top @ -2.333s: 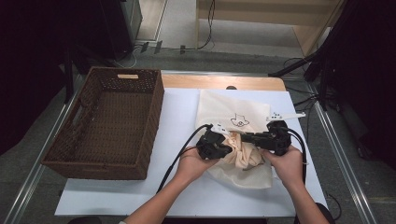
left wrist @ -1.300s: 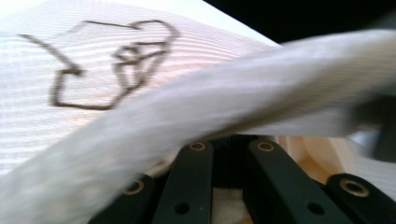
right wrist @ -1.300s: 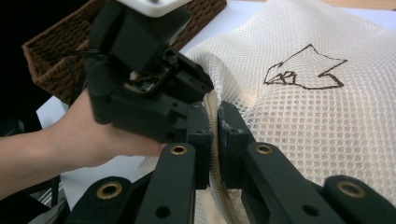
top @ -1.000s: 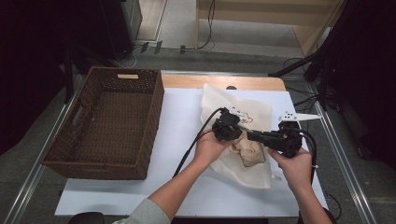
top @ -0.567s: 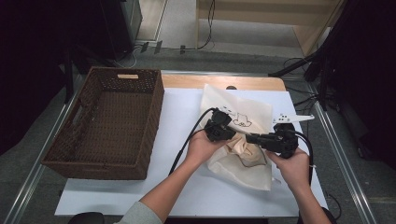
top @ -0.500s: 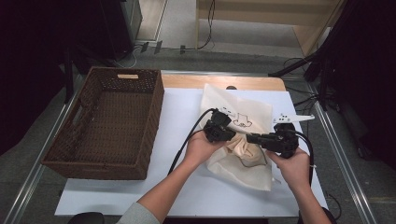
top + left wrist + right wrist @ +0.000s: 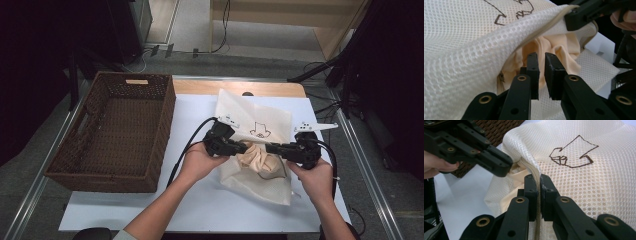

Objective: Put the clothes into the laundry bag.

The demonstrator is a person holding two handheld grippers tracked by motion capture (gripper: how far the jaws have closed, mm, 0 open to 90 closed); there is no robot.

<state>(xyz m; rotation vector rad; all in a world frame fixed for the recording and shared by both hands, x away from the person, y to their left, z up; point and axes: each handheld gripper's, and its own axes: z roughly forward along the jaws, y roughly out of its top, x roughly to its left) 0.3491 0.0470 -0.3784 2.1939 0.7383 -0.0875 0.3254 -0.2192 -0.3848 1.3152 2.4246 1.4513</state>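
Wicker basket sits empty at bench left. Left gripper, jaws just eased slightly apart and holding nothing, faces the garment inside. Right gripper pinches the mesh laundry bag zipper edge, keeping its mouth open mid-bench.

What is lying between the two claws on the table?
In the high view, bunched peach cloth spills from the mesh bag between the left claw and the right claw.

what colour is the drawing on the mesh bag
Dark brown outline on the cream mesh bag, clearest in the right gripper view.
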